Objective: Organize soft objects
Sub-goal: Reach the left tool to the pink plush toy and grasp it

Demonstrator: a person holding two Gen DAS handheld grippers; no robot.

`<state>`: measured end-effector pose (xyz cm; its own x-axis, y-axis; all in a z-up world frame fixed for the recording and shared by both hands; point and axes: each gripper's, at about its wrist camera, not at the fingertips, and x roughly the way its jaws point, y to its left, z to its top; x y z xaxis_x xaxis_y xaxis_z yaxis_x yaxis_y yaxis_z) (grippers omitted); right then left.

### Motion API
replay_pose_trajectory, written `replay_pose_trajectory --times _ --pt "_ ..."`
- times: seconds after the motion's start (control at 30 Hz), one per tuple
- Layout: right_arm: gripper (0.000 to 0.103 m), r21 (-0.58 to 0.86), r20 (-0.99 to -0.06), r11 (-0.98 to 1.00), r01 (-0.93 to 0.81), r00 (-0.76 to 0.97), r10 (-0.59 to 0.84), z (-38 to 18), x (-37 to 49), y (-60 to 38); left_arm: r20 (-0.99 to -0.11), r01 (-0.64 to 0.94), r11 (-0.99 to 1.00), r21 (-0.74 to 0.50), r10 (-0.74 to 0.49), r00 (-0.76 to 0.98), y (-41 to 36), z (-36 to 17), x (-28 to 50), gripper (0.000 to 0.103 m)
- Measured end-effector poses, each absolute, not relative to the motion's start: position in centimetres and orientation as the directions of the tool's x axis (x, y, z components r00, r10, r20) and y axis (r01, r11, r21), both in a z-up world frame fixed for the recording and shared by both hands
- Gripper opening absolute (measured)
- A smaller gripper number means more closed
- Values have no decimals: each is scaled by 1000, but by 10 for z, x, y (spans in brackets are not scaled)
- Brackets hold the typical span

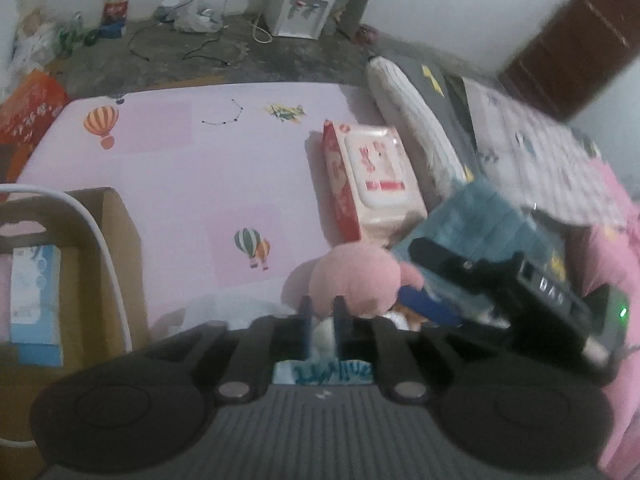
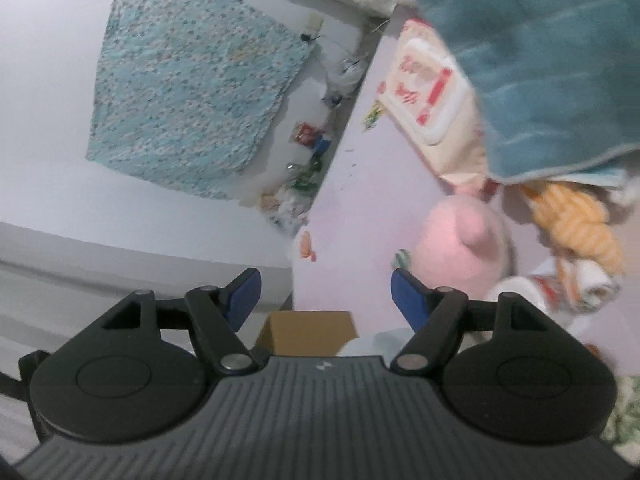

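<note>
Grey concrete floor (image 1: 224, 56) past the far edge, white water dispenser (image 1: 298, 8) against the wall. Pink mat (image 1: 192, 168) with balloon prints covers the surface. Cardboard box (image 1: 116, 248) at its left side. Wipes pack (image 1: 368, 176) at its right, teal towel (image 1: 476, 216) beside it. My left fingers (image 1: 322, 316) pinch the pink plush toy (image 1: 352, 276) near the wipes. My right fingers (image 2: 324, 294) spread wide, nothing between them.
</note>
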<state>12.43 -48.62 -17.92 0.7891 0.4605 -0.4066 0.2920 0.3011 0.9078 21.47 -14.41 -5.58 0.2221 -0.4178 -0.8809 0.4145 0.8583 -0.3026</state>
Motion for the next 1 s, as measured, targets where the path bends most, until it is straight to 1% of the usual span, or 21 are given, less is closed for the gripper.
replay_pose_trajectory --times 0.07,0.1,0.13,0.17,0.3,0.33,0.43,0.47,0.53,0.6,0.67,0.8,0.87,0.9,0.93,1.0 --pt "73 894 -432 317 316 792 432 -183 107 -492 -889 461 846 -267 -401 222 -152 -59 209 37" --pt "73 887 -445 325 327 793 416 -185 99 -495 -894 490 837 -243 -389 222 -160 -61 206 40" --pt "73 877 -462 334 344 793 397 -187 96 -498 -899 516 828 -219 -376 222 -168 -65 204 46" --pt "73 865 -483 347 363 791 376 -190 89 -504 -904 538 820 -197 -364 224 -174 -68 201 50" --pt "73 824 -545 377 423 776 318 -197 81 -521 -919 611 784 -106 -313 242 -208 -85 193 52" --pt "73 815 -555 388 430 772 310 -200 78 -525 -922 622 777 -95 -304 239 -215 -89 192 56" --pt "73 784 -585 438 439 759 287 -199 74 -534 -929 645 762 -53 -275 248 -236 -100 189 60" --pt "73 775 -592 458 436 755 282 -199 73 -538 -930 652 757 -46 -271 249 -242 -103 188 66" --pt "73 757 -608 487 435 742 283 -199 70 -545 -933 660 750 -26 -256 254 -256 -110 189 74" --pt "73 747 -618 502 435 732 285 -202 64 -554 -936 666 746 -3 -236 260 -269 -118 190 78" --pt "73 745 -623 503 438 727 289 -208 57 -561 -945 677 735 22 -206 255 -285 -129 193 86" --pt "73 750 -624 486 448 722 299 -217 54 -574 -957 687 716 122 -98 273 -312 -158 201 86" --pt "73 755 -623 477 449 718 311 -221 55 -575 -960 666 730 152 -51 274 -316 -168 208 75" --pt "73 757 -622 475 448 716 317 -223 56 -576 -964 652 745 138 -51 262 -314 -170 213 75" --pt "73 760 -621 472 447 714 323 -225 58 -576 -962 628 771 110 -77 262 -310 -167 217 71" --pt "73 771 -612 457 443 714 340 -229 61 -576 -960 597 801 49 -126 248 -301 -159 224 68"
